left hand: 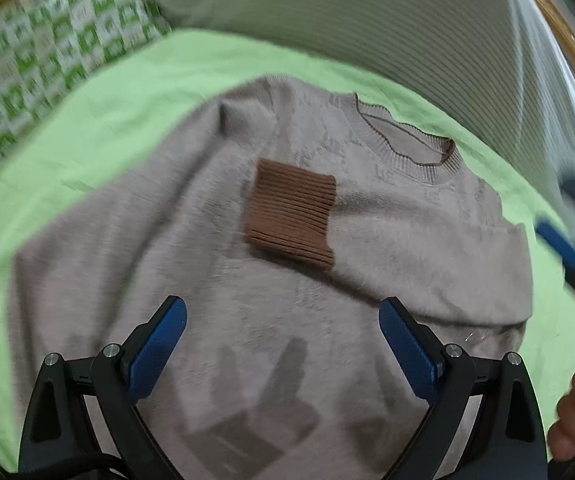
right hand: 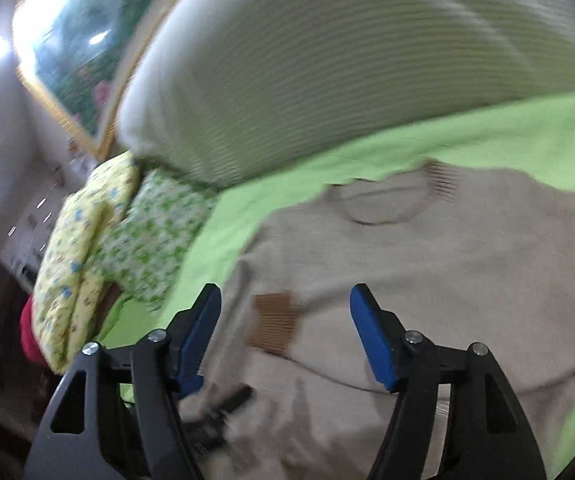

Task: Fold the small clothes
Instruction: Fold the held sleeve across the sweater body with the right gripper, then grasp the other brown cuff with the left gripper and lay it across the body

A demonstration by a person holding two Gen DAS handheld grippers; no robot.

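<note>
Black tongs (left hand: 282,314) w/ blue pads (left hand: 405,340), silver screws (left hand: 112,349).

The sweater (left hand: 271,240) lies flat on the sheet (left hand: 87,128), its neck opening (left hand: 407,136) toward 1 o'clock. One sleeve is folded across the chest — its cuff (left hand: 291,220) rests at the middle. At 10 o'clock sits a pillow (left hand: 47,48); at 12 o'clock, behind the sweater, a cushion (left hand: 347,20).

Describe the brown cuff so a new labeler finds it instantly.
On the lime-green bedsheet lies a beige fuzzy knit sweater. One sleeve is folded across its chest, ending below the collar in a ribbed brown cuff, the only solid brown patch on the beige.
</note>
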